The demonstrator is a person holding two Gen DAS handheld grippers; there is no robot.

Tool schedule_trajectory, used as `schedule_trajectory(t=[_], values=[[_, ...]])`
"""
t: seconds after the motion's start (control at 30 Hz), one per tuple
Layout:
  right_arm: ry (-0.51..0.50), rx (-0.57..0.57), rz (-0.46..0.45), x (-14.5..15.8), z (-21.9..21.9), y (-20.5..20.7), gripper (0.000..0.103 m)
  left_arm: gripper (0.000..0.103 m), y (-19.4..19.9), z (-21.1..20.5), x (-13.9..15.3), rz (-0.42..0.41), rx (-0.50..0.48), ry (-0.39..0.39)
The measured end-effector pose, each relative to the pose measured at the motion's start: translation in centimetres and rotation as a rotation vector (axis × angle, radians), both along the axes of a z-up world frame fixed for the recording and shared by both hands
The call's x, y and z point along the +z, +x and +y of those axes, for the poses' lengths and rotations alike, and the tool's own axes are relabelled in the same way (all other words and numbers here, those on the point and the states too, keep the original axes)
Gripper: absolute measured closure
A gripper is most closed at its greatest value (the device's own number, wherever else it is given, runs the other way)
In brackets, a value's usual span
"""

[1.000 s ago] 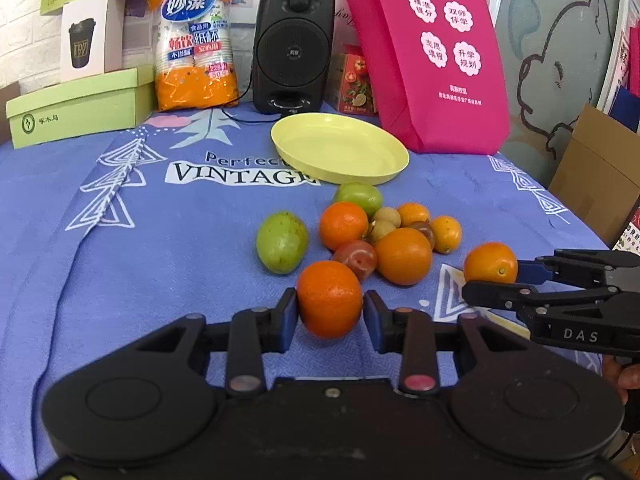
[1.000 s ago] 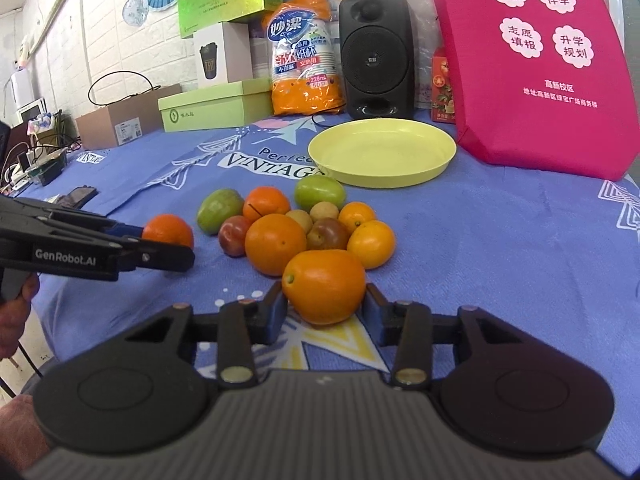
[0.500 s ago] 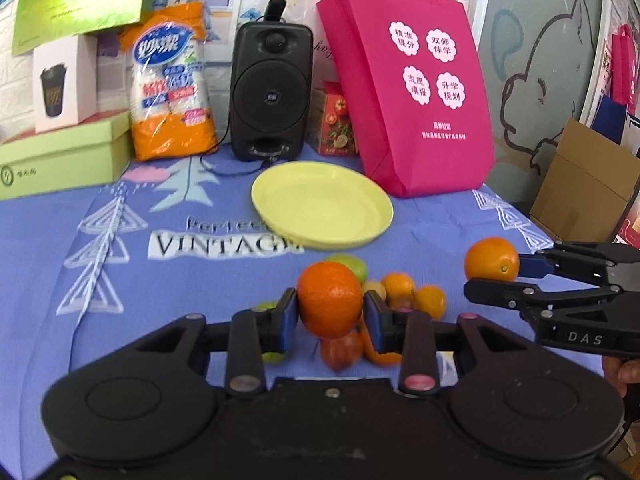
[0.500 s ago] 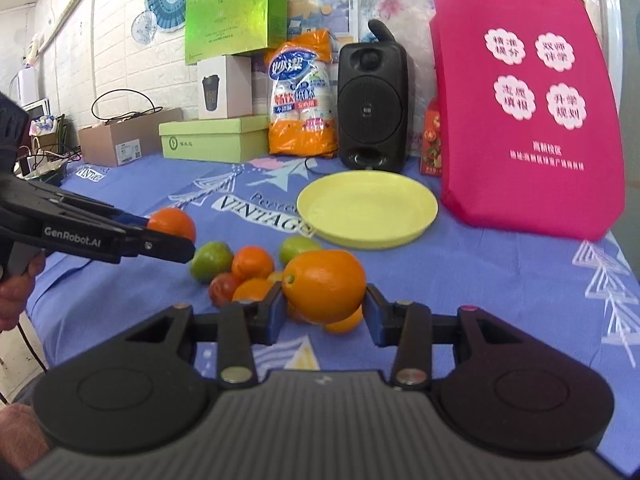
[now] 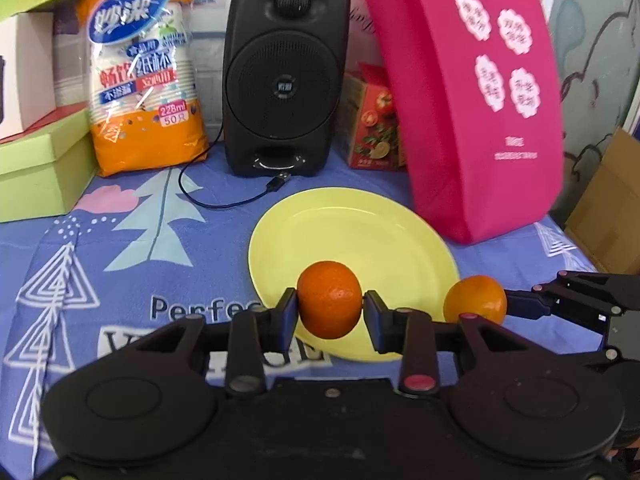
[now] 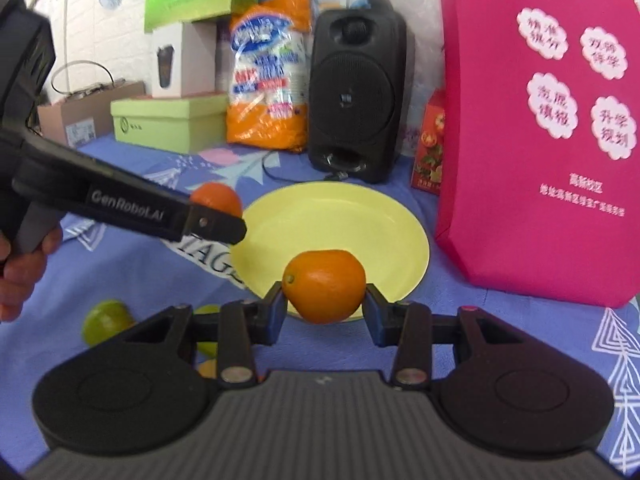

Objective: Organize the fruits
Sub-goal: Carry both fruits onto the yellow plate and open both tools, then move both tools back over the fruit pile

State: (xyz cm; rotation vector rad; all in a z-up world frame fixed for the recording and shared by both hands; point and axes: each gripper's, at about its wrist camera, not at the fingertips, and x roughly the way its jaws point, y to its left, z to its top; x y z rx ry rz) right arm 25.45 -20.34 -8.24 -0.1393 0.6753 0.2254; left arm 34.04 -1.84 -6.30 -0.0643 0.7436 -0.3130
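**Two oranges held at the near rim of the yellow plate**

The left gripper (image 5: 330, 312) is clamped on a deep-orange orange (image 5: 330, 299), its two pads pressing opposite sides across the widest part, which keeps the round fruit from rolling out. The fruit is held above the near edge of the yellow plate (image 5: 360, 236), clear of the blue tablecloth (image 5: 120, 264). The right gripper (image 6: 325, 300) grips a lighter orange fruit (image 6: 325, 285) the same way, stem end turned left, over the plate's near-right rim. From the left wrist view this second fruit shows just off the plate's right edge.

The plate itself holds nothing and lies near the back of the cloth, in front of the black speaker (image 5: 285, 76) and beside the pink bag (image 5: 472, 92). That bare dish looks like the intended destination, so both tools appear to be carrying fruit toward it.

More fruit lies on the cloth nearer the front edge: a green one (image 6: 106, 320) shows below the left tool in the right wrist view, and others are mostly hidden behind the gripper body.

As the two tools converge on one plate, they may need to set down on separate sides to avoid knocking together.
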Motion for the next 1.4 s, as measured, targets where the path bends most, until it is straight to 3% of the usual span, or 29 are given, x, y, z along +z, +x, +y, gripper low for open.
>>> schedule_trajectory(t=[0.13, 0.2, 0.23, 0.27, 0.33, 0.4, 0.73, 1.0, 1.17, 1.4], values=[[0.003, -0.007, 0.047, -1.6, -0.3, 2.8, 0.063, 0.067, 2.8, -0.4, -1.7, 0.065, -0.004, -0.016], [0.013, -0.013, 0.062, -2.2, -0.3, 3.8, 0.063, 0.052, 3.4, -0.7, -2.3, 0.079, -0.003, -0.006], [0.015, -0.018, 0.069, -2.3, -0.3, 4.2, 0.063, 0.035, 3.4, -0.6, -2.3, 0.078, 0.007, -0.004], [0.014, -0.024, 0.069, -2.4, -0.3, 4.4, 0.062, 0.026, 3.1, -0.5, -2.1, 0.061, 0.012, -0.006], [0.006, -0.028, 0.051, -2.2, -0.2, 3.9, 0.059, 0.023, 2.0, -0.2, -1.3, 0.020, 0.022, 0.009], [0.009, -0.037, 0.022, -1.5, -0.3, 2.7, 0.049, 0.022, 0.7, 0.3, -0.4, -0.008, 0.031, 0.017], [0.087, -0.051, -0.104, 2.4, -1.0, -6.9, 0.047, 0.018, -9.7, 3.9, 2.7, -0.139, 0.069, 0.008], [0.130, -0.022, -0.108, 2.2, 0.2, -14.4, 0.042, 0.018, -18.7, 5.1, 1.9, -0.192, 0.108, 0.064], [0.097, 0.001, -0.066, 0.7, 1.5, -17.0, 0.041, 0.018, -21.0, 4.0, -0.4, -0.207, 0.129, 0.192], [0.024, 0.026, -0.025, -0.9, 3.2, -17.7, 0.040, 0.023, -20.7, 3.5, -2.4, -0.164, 0.129, 0.205]])
